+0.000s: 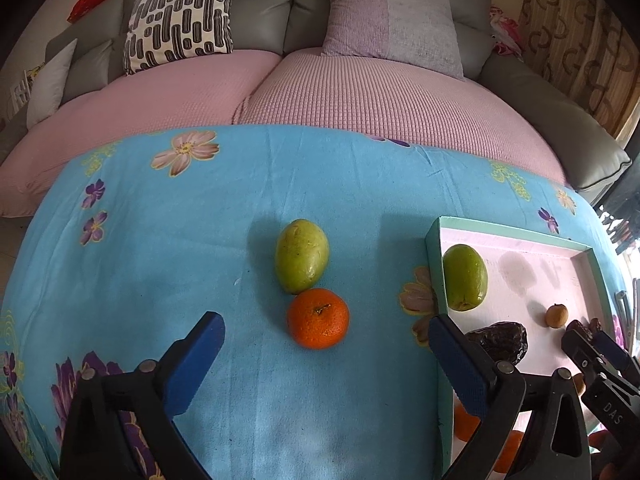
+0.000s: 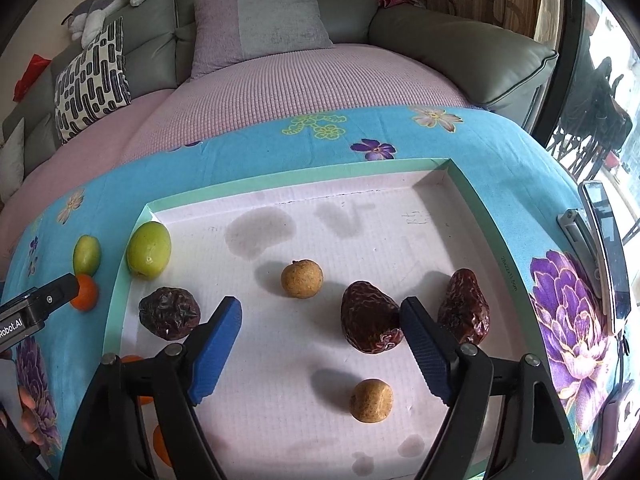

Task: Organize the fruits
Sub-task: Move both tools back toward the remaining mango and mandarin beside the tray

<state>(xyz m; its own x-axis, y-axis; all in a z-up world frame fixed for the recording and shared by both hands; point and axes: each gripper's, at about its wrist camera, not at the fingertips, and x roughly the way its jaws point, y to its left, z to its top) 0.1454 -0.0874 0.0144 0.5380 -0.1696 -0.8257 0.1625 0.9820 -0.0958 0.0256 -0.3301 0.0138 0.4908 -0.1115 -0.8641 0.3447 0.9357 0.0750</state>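
Observation:
In the left wrist view my left gripper [image 1: 325,320] is open over the blue flowered cloth. An orange [image 1: 318,318] lies in the wide gap at its fingertips, touching neither. A green fruit [image 1: 302,256] rests against the orange's far side. My right gripper [image 2: 320,306] is open and empty over the mint-rimmed tray [image 2: 280,188]. The tray holds another green fruit [image 2: 149,250], three dark dates [image 2: 370,316], two tan longans [image 2: 302,279] and oranges [image 2: 162,448] half hidden by the gripper body.
A phone on a stand [image 2: 604,240] sits at the table's right edge. Beyond the table is a grey sofa with a pink cover [image 1: 360,92] and pillows [image 1: 180,20]. Blue cloth [image 1: 140,220] stretches left of the fruits.

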